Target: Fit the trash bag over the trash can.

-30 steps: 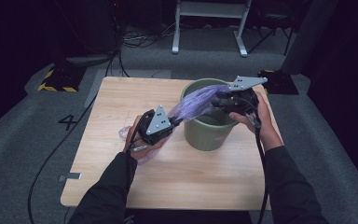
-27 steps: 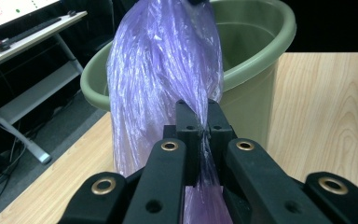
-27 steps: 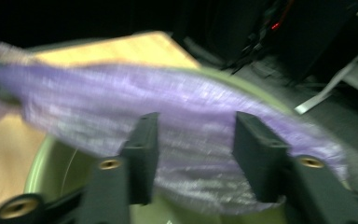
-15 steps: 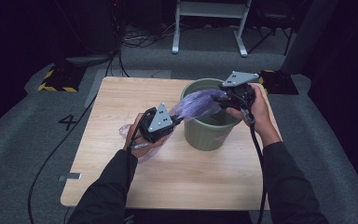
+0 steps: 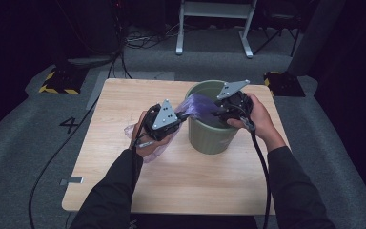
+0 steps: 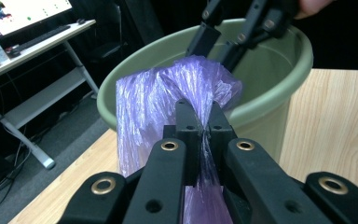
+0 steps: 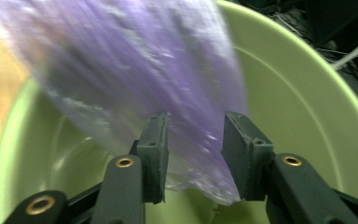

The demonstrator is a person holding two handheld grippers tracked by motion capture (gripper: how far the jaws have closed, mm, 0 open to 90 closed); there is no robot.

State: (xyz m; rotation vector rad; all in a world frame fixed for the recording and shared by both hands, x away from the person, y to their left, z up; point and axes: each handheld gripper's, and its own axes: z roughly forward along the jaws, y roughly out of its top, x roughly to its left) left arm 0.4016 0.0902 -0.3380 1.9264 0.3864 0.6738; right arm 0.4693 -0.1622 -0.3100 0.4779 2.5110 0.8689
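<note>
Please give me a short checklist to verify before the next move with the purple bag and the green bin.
1. Left gripper shut on the purple bag: ok.
2. Right gripper has bag film between its jaws: ok.
3. Right pads pressing the film: not ok; the jaws have just been closing, and a gap remains.
4. Bag reaches over the rim of the green bin: ok.
5. Bin standing upright on the table: ok.
6. Bag mouth opened: cannot tell.

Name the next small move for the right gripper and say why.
Probably close the right gripper on the purple plastic bag: its jaws, just closing, straddle the film over the green bucket without pinching it yet, while the left gripper already clamps the other end.
</note>
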